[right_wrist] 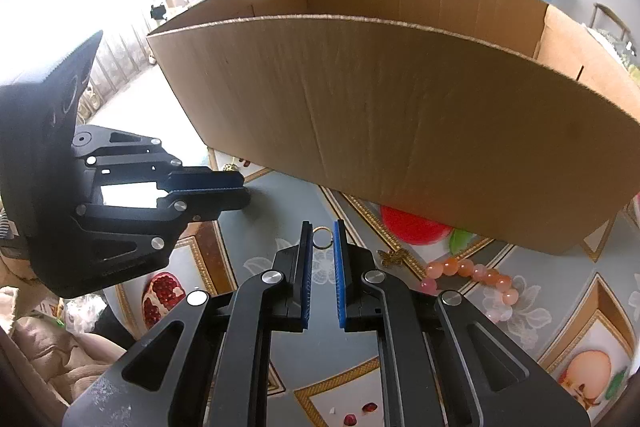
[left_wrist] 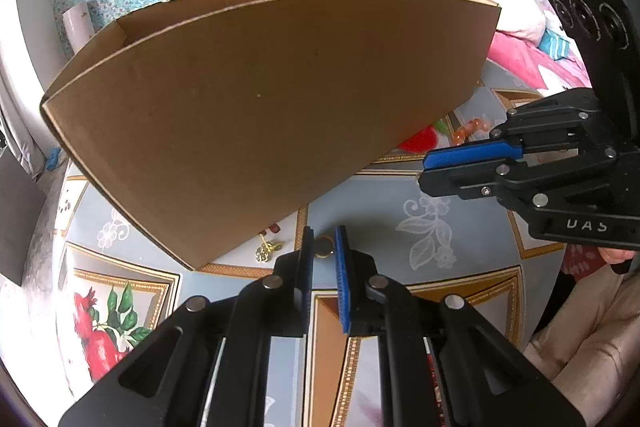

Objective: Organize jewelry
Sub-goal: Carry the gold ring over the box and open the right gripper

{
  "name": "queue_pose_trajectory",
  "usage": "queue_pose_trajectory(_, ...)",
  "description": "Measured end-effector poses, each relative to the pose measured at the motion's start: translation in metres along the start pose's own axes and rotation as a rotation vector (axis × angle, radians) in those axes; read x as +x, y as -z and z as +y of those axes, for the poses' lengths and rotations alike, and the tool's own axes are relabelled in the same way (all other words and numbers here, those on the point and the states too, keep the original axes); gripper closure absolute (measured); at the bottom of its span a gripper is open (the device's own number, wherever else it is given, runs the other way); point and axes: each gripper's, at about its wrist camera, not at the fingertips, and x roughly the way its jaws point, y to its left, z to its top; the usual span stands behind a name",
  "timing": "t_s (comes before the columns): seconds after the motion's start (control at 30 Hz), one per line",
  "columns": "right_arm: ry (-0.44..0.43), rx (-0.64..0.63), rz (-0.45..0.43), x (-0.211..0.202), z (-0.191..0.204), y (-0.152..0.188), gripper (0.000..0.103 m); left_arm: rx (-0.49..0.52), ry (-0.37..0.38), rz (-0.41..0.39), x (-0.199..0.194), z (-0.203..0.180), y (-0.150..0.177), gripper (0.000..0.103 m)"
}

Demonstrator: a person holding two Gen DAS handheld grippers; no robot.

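Between the left gripper's [left_wrist: 325, 247] blue pads sits a small gold ring [left_wrist: 324, 247], pinched at the very tips — the jaws are drawn in close on it, only the ring's width keeping them apart. Same story on the other side: the right gripper [right_wrist: 322, 238] has its own thin gold ring [right_wrist: 322, 238] nipped between the fingertips, jaws nearly together. Two rings, one in each hand.

So the picking is done and the carry is in hand. The big open cardboard box [left_wrist: 256, 99] stands right in front of both grippers, and it looks like the place these rings are meant to go. The next move calls for a lift clear of the box's near wall, a reach over the rim, then a gentle opening — the rings are tiny and held right at the tip, so any knock against the cardboard could flick one loose.

Both grippers tilt steeply down toward the patterned tablecloth [left_wrist: 460, 187], side by side, tips near each other just short of the box. Waiting on the cloth: a peach bead bracelet [right_wrist: 472, 277] and a gold butterfly charm [right_wrist: 391, 256] by the box's right end, and a gold flower earring [left_wrist: 267, 249] at the box's near corner.
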Motion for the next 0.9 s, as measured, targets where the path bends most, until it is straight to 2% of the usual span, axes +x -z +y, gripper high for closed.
queue_pose_trajectory(0.17,-0.009,-0.011,-0.043,-0.017,0.001,0.001,0.095,-0.013,-0.001,-0.051,-0.023,-0.002,-0.005,0.093)
queue_pose_trajectory(0.3,-0.037,-0.010,-0.120,-0.045,0.002,-0.007,0.095,-0.019,0.022,-0.153,-0.067,-0.003,-0.018,0.093)
queue_pose_trajectory(0.47,-0.060,-0.004,-0.233,-0.079,-0.005,-0.031,0.095,-0.024,0.061,-0.288,-0.113,0.001,-0.050,0.093)
queue_pose_trajectory(0.57,-0.077,0.006,-0.269,-0.089,-0.019,-0.051,0.095,-0.041,0.079,-0.321,-0.116,0.010,-0.073,0.093)
queue_pose_trajectory(0.63,-0.079,0.012,-0.252,-0.082,-0.032,-0.073,0.095,-0.056,0.061,-0.294,-0.101,0.019,-0.092,0.093)
queue_pose_trajectory(0.7,-0.072,0.033,-0.204,-0.066,-0.046,-0.087,0.095,-0.112,0.072,-0.219,-0.071,0.031,-0.110,0.093)
queue_pose_trajectory(0.77,-0.071,0.054,-0.133,-0.047,-0.058,-0.100,0.095,-0.171,0.091,-0.130,-0.041,0.042,-0.122,0.093)
queue_pose_trajectory(0.9,-0.074,0.131,0.018,-0.006,-0.084,-0.118,0.095,-0.263,0.109,-0.004,0.005,0.055,-0.138,0.093)
